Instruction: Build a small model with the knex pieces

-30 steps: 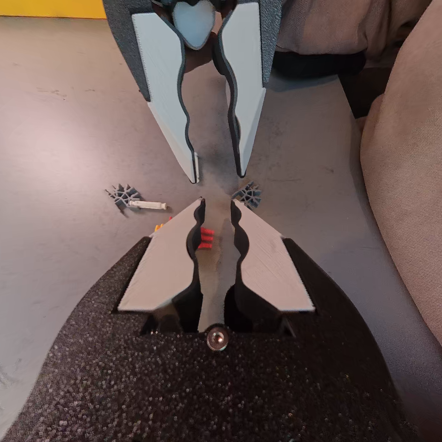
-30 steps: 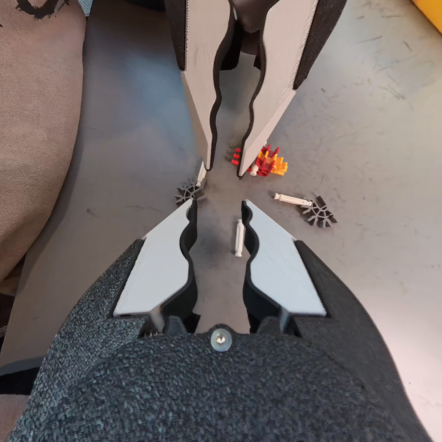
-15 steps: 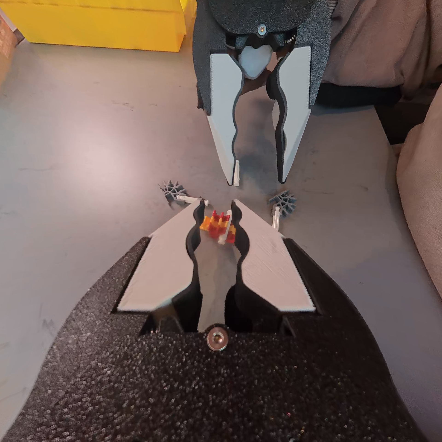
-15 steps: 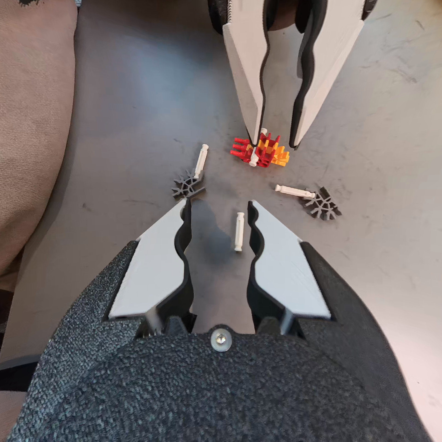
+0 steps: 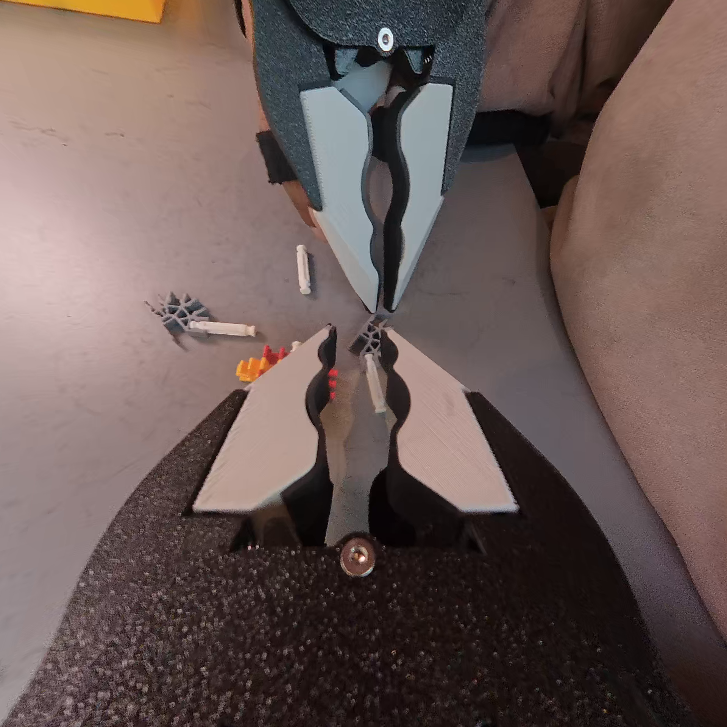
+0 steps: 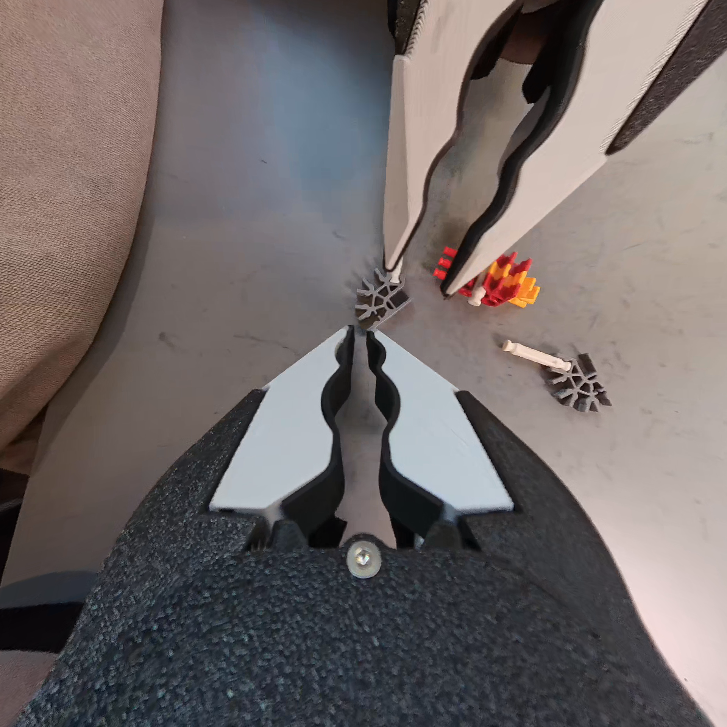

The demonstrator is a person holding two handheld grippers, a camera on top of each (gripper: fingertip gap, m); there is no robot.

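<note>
A grey snowflake-shaped connector [image 6: 377, 301] with a white rod [image 5: 373, 383] plugged into it lies tilted on the grey table. My right gripper [image 6: 358, 330] is shut on the connector's near edge; it also shows in the left wrist view [image 5: 381, 309]. My left gripper [image 5: 358, 328] is open, with the connector [image 5: 369, 338] and its rod between its fingers. In the right wrist view the left gripper [image 6: 419, 279] comes in from the top, one fingertip [image 6: 393, 265] against the rod's end.
A red and orange cluster of pieces [image 6: 499, 283] lies beside the left gripper. A second grey connector [image 6: 576, 383] with a white rod [image 6: 535, 356] lies apart. A loose white rod [image 5: 303, 269] lies farther off. A brown cushion [image 5: 649, 275] borders the table; a yellow box [image 5: 98, 8] stands behind.
My right gripper left the loose white rod, moved to the grey connector and shut on its edge. My left gripper shifted from over the red-orange cluster to around the connector's rod, still open.
</note>
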